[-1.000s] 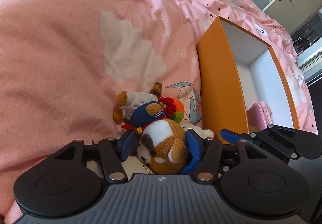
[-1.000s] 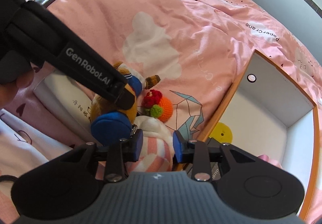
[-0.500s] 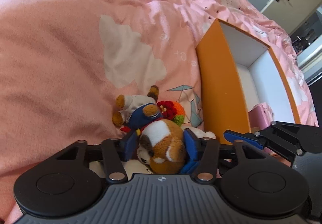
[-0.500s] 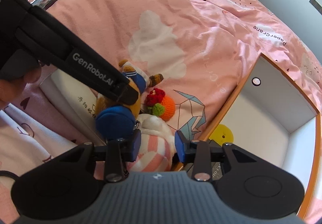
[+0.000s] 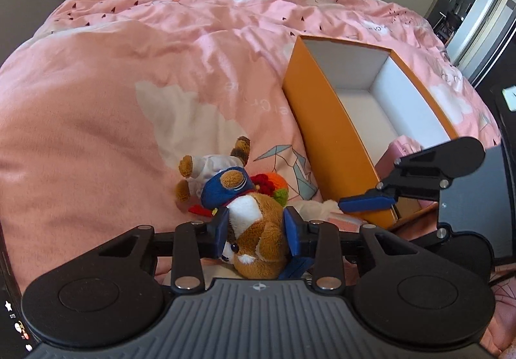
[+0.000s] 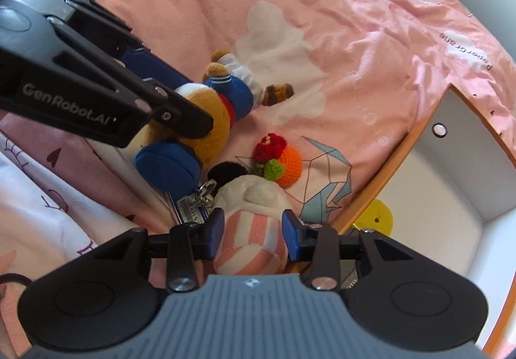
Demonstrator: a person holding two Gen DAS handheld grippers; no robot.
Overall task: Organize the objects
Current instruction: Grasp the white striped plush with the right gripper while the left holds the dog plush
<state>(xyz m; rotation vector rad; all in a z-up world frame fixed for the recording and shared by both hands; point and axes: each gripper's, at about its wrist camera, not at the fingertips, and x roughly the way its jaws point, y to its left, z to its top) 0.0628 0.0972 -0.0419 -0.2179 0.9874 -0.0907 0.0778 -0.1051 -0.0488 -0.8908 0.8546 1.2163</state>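
On the pink bed cover (image 5: 106, 107), each gripper has a soft toy between its jaws beside the orange box (image 5: 335, 133).

Seen from the left wrist, the left gripper (image 5: 256, 230), whose jaws have just been closing, pinches the brown dog toy (image 5: 258, 230) at the head; the box's inside looks white, with something pink at its near end. Only the right wrist view shows the yellow disc (image 6: 377, 217) lying inside the box, the key ring (image 6: 201, 198) and the crocheted ball (image 6: 279, 162). There the right gripper (image 6: 251, 230), jaws just opening, flanks the striped plush (image 6: 248, 239); whether the pads still press it I cannot tell.
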